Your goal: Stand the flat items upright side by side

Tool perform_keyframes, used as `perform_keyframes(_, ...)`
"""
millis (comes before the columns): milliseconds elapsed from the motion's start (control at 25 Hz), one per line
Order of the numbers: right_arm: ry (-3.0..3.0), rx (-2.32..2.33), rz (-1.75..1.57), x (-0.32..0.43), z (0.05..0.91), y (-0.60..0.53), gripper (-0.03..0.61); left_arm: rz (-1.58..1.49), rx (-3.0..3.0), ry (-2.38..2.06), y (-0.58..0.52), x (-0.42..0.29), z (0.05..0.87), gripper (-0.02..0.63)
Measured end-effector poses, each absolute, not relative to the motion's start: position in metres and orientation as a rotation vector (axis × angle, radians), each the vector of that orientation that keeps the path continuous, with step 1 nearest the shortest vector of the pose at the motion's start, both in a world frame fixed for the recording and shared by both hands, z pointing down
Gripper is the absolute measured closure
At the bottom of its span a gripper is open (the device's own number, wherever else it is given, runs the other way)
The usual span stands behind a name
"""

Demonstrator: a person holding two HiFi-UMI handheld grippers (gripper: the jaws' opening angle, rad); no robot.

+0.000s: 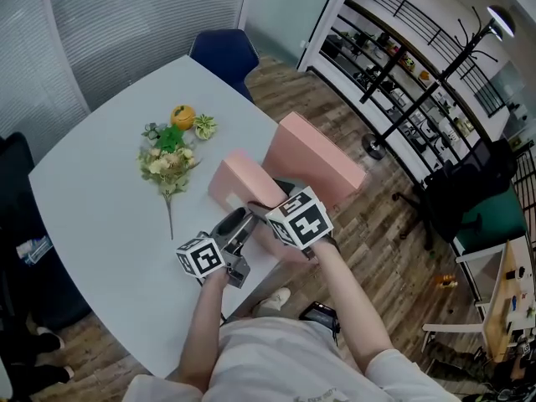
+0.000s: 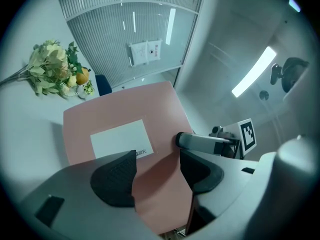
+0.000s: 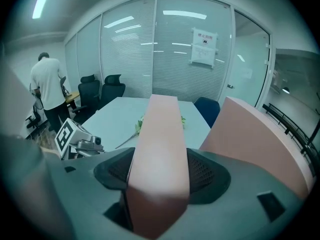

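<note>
Between jaws of right tool (image 3: 159,173), pink box (image 3: 159,126)

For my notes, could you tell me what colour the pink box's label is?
White label, clearest in left gripper view.

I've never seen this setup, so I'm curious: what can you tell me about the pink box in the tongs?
The pink box is flat, matte and cardboard-looking, with a white label on one broad face. It is tilted over the white table, clamped across its thickness by the left tongs and the right tongs. A second pink box stands beside it.
</note>
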State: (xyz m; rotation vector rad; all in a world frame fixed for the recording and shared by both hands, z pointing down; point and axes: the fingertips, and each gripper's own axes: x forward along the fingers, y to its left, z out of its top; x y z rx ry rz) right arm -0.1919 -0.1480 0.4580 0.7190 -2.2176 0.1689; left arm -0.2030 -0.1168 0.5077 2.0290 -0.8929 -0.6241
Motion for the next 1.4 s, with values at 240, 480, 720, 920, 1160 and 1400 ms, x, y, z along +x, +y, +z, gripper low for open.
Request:
perform_keyframes(240, -2.282, 0.784, 0.162, -0.182, 0.441, -0.151, 0.253, -0.626, 2.067, -0.919, -0.123, -0.199, 0.492, 0.351)
perform_keyframes(480, -2.335, 0.833, 0.133, -0.179, 0.434, -0.151, 0.253, -0.591, 2.111, -0.944, -0.128, -0.199, 0.488, 0.353)
perform_keyframes(720, -2.39, 0.853, 0.102, -0.174, 0.427, -0.146, 0.253, -0.588, 2.124, -0.966, -0.126, -0.198, 0.482, 0.367)
perform_keyframes(920, -2.428, 0.877, 0.091, -0.17, 0.423, -0.144, 0.253, -0.601, 2.129, -0.992, -0.126, -0.198, 0.477, 0.371)
perform_keyframes(1160, -2.484, 0.908, 0.062, -0.165, 0.416, -0.141, 0.253, -0.616, 2.134, -1.001, -0.126, -0.198, 0.47, 0.371)
perform_keyframes(1400, -2.504, 0.932, 0.056, -0.157, 0.414, -0.136, 0.253, -0.608, 2.143, -1.002, -0.124, -0.192, 0.469, 0.371)
